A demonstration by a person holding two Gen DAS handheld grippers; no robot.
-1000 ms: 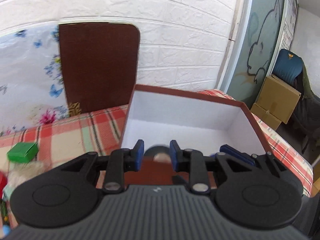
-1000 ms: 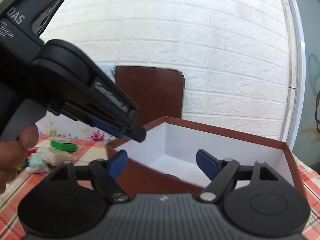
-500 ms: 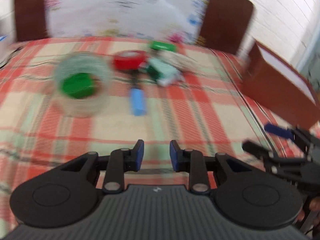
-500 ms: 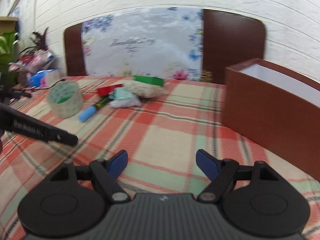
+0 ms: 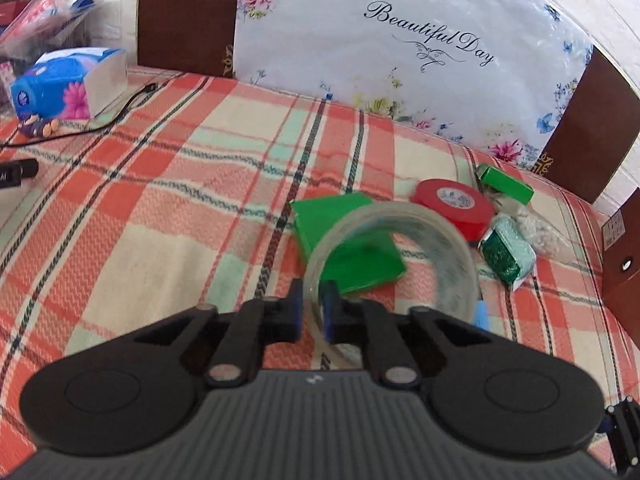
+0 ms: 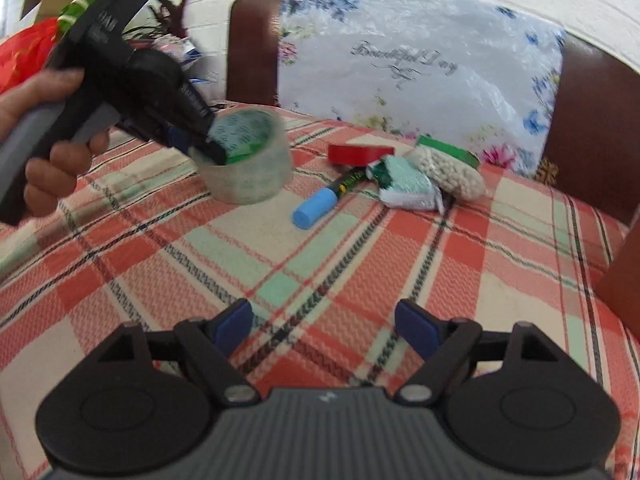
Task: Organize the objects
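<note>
The left gripper (image 5: 311, 307) is clamping its fingers on the wall of the clear tape roll (image 5: 394, 258), one finger inside. The right gripper (image 6: 327, 325) is hovering over the plaid worktop (image 6: 400, 264), fingers spread apart.

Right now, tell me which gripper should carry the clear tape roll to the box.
Left. The left gripper is already shut on the wall of the clear tape roll, one finger inside the ring. The right gripper is open and empty, hanging over bare tablecloth.
</note>
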